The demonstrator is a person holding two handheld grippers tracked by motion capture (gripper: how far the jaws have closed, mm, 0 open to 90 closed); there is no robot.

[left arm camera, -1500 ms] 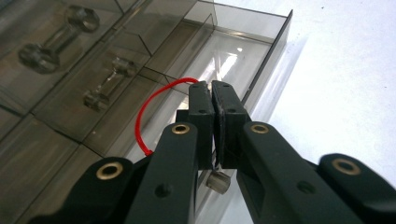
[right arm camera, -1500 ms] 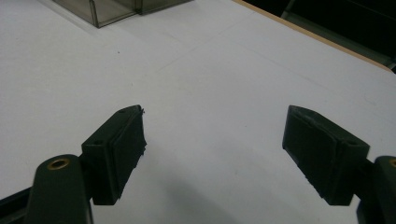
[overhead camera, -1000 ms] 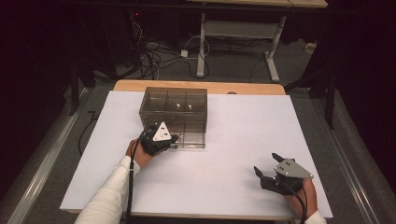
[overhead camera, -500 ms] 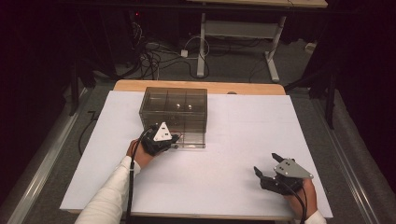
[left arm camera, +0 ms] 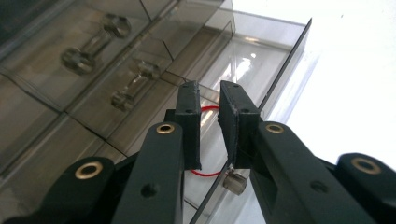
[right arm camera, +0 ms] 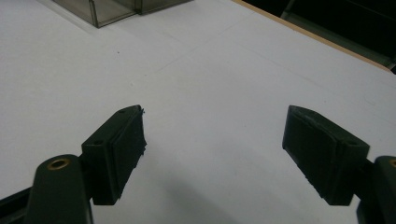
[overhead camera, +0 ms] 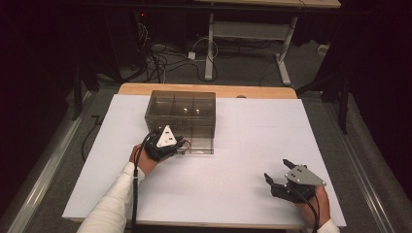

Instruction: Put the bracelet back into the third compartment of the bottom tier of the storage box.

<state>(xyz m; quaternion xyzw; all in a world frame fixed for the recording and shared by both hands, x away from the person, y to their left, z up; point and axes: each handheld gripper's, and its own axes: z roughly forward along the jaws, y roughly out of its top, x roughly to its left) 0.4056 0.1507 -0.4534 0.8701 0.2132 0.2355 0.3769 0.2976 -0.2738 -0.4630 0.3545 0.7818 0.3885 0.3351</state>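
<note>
A smoky clear drawer cabinet [overhead camera: 180,109] stands at the back left of the white table [overhead camera: 252,131]. Its lower right drawer [overhead camera: 200,145] is pulled out toward me. My left gripper [overhead camera: 182,144] reaches into that drawer. In the left gripper view its jaws [left arm camera: 210,86] stand a narrow gap apart and have just been opening. A thin red ring [left arm camera: 209,108] lies in the drawer behind them, and no pad presses on it. The drawer's clear knob [left arm camera: 233,182] sits just under the right jaw. My right gripper [overhead camera: 277,169] rests open over bare table at the front right [right arm camera: 212,116].
Other closed drawers with clear handles [left arm camera: 93,44] fill the cabinet front. A corner of the cabinet [right arm camera: 98,14] lies far ahead of the right gripper. A wooden edge [overhead camera: 204,89] runs behind the white sheet, with cables and desk legs on the floor beyond.
</note>
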